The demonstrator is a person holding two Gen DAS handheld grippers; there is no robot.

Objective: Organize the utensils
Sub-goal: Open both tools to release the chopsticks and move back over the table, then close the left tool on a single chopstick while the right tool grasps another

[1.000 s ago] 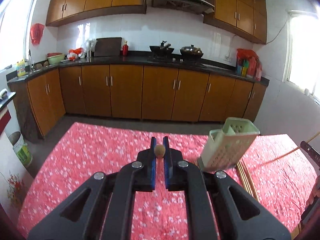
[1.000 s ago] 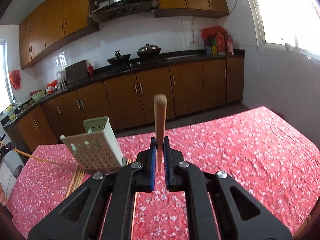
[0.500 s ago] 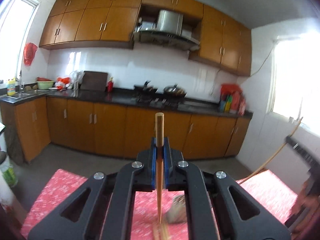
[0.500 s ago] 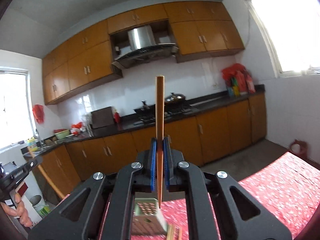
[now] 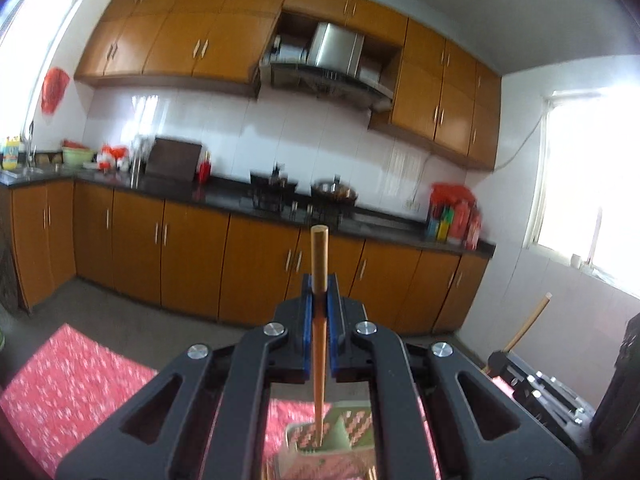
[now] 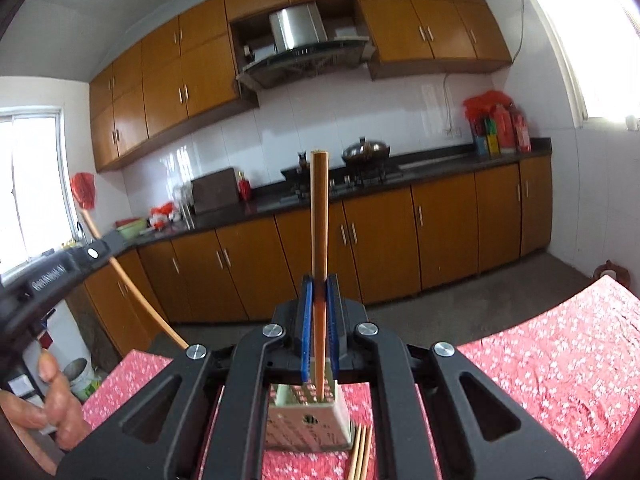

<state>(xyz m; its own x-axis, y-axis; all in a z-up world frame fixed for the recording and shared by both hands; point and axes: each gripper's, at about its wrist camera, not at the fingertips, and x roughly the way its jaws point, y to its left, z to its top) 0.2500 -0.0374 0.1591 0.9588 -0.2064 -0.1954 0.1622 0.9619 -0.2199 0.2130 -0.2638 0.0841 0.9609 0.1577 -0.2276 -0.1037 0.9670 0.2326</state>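
Observation:
My left gripper (image 5: 319,292) is shut on a wooden chopstick (image 5: 319,264), held upright with its lower tip over the open top of the pale green perforated utensil holder (image 5: 340,440). My right gripper (image 6: 319,292) is shut on another wooden chopstick (image 6: 320,216), also upright, its lower tip at the mouth of the same holder (image 6: 308,420). The holder stands on the red flowered tablecloth (image 6: 540,360). The left gripper with its chopstick also shows in the right wrist view (image 6: 132,296), and the right one in the left wrist view (image 5: 528,324).
Several loose chopsticks (image 6: 360,456) lie on the cloth beside the holder. Behind the table are brown kitchen cabinets (image 5: 192,256), a dark counter with a stove and pans (image 6: 364,152), and windows on both sides.
Both grippers have tilted up from looking down at the table and moved over the holder. Both chopsticks now stand upright with their lower tips at the holder's opening.

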